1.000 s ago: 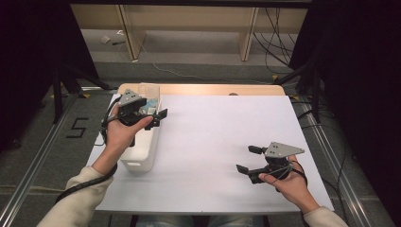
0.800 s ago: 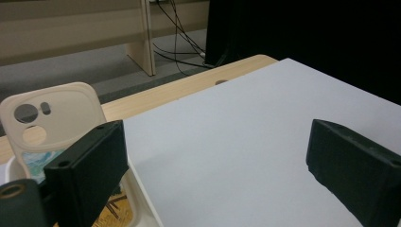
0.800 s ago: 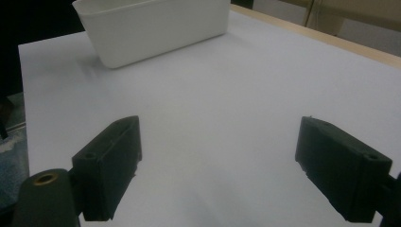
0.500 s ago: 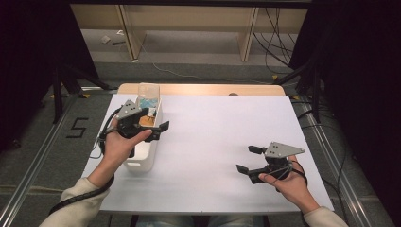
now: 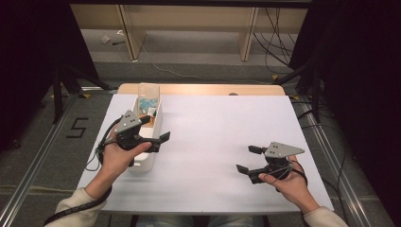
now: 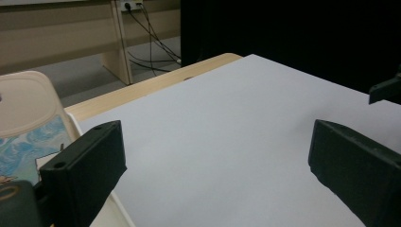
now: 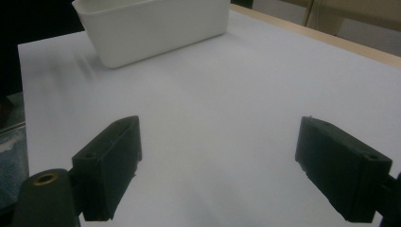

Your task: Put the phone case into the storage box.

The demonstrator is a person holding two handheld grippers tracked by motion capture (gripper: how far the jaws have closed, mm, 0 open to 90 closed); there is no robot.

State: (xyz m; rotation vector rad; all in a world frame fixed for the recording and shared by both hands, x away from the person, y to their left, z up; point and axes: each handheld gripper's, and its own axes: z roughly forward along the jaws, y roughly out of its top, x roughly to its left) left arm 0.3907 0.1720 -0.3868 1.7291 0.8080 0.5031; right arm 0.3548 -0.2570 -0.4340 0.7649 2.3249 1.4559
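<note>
Your left hand-held gripper (image 5: 152, 134) hung wide and empty over the near end of the white plastic bin (image 5: 150, 115), which stood along the left side of the desk (image 5: 222, 142); your right hand-held gripper (image 5: 249, 160), jaws also wide and empty, rested low near the desk's right front. The bin looked light, stiff and slick-walled, so its rim seemed the best hold. Since a second before, your left hand had drawn back toward you; the right had stayed put.

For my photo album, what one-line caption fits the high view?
Two hand-held grippers, left gripper over a white bin, right gripper open above the white table.
</note>
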